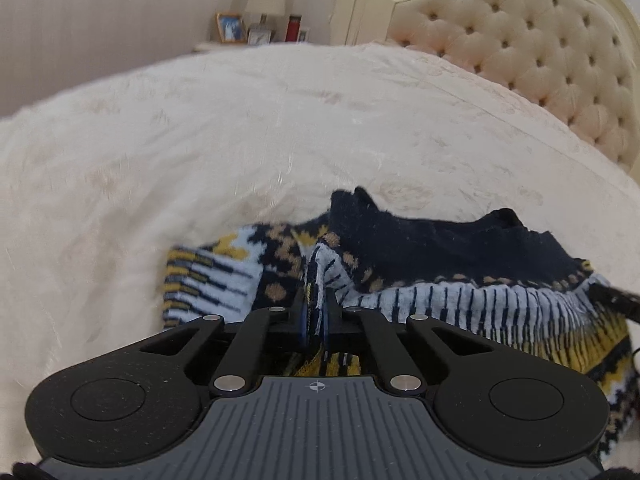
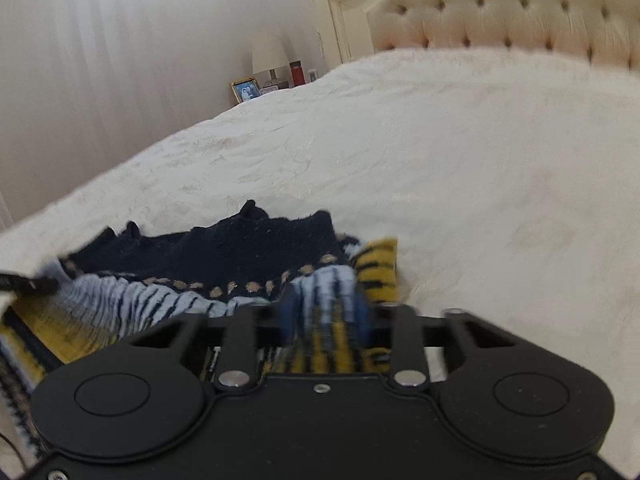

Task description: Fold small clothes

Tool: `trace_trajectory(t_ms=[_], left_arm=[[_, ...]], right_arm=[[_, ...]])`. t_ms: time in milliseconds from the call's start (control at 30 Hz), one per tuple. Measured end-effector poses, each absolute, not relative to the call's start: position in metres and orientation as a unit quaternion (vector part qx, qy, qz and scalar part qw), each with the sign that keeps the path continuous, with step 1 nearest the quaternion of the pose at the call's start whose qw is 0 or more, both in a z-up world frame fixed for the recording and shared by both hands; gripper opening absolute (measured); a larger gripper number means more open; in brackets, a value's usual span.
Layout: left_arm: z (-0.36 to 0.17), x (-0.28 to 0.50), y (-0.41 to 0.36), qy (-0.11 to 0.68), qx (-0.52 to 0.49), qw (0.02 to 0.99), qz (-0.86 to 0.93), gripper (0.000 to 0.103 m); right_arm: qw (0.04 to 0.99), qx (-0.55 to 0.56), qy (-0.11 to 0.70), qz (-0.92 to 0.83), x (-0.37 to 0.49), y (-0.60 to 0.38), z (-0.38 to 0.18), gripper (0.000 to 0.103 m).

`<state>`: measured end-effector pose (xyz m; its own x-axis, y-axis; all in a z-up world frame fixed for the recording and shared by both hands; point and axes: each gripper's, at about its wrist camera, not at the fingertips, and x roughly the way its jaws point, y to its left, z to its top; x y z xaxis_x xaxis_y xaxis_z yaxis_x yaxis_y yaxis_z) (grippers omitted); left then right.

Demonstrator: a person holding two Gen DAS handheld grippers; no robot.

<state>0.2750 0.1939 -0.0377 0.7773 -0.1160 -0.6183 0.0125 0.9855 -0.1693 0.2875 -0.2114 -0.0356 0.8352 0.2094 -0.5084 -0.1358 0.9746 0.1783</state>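
**Ana:** While both tools hold the small knitted sweater with navy, yellow, tan and pale-blue patterning, where does it actually sit?

**Ben:** It lies bunched on the cream embroidered bedspread, near the edge closest to the person, well apart from the tufted cream headboard. The left tool has its jaws drawn almost together, clamped on a thin ridge of the pale striped knit. The right tool is blurred, but its jaws stand wider with a thick wad of striped and yellow knit between them, and they look pressed on it.

**Ana:** What could go wrong?

**Ben:** I think the left pinch is shallow. If it holds only one layer, lifting would peel that layer away and the rest would sag, leaving a crooked fold.

**Ana:** And the right side?

**Ben:** That wad may be several layers gathered together, so a crease could get carried into the fold. The bulk could also slip if the grip is loose.

**Ana:** Anything else?

**Ben:** The navy part is already rumpled between the two tools. Pulling unevenly would likely twist it, and dragging across the bedspread could snag the loose knit.
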Motion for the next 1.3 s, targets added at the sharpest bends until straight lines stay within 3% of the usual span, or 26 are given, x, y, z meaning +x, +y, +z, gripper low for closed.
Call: trace_trajectory(t_ms=[167,400,600,667,733,833,900,1000,1067,1100,1300], left_arm=[[-0.027,0.271,0.190,0.315,-0.057,0.947,-0.026,0.006],[-0.008,0.266,0.206,0.274,-0.037,0.960,0.034,0.000],[-0.032,0.279,0.239,0.338,-0.106,0.934,0.042,0.003],[-0.031,0.281,0.242,0.340,-0.141,0.930,0.022,0.019],[-0.025,0.280,0.238,0.321,-0.147,0.936,0.006,0.052],[-0.021,0.283,0.225,0.318,-0.136,0.938,-0.030,0.065],[-0.028,0.286,0.218,0.336,-0.133,0.931,-0.040,0.065],[-0.044,0.290,0.209,0.364,-0.132,0.920,-0.054,0.063],[-0.049,0.287,0.203,0.362,-0.123,0.922,-0.068,0.030],[-0.050,0.286,0.200,0.360,-0.112,0.924,-0.062,0.004],[-0.023,0.265,0.195,0.288,-0.066,0.955,-0.004,0.004]], right_arm=[[0.956,0.039,0.264,0.117,0.284,-0.200,-0.027,0.022],[0.964,0.084,0.218,0.127,0.280,-0.205,-0.008,0.022],[0.942,0.097,0.311,0.077,0.301,-0.217,-0.051,0.023],[0.941,0.109,0.311,0.082,0.300,-0.219,-0.050,0.025],[0.942,0.107,0.307,0.087,0.301,-0.218,-0.046,0.029],[0.941,0.111,0.304,0.099,0.300,-0.215,-0.045,0.030],[0.940,0.108,0.308,0.101,0.300,-0.212,-0.048,0.030],[0.939,0.112,0.308,0.103,0.300,-0.212,-0.048,0.030],[0.939,0.113,0.308,0.103,0.299,-0.212,-0.048,0.030],[0.939,0.114,0.308,0.104,0.300,-0.212,-0.048,0.030],[0.952,0.080,0.266,0.130,0.287,-0.199,-0.030,0.018]])
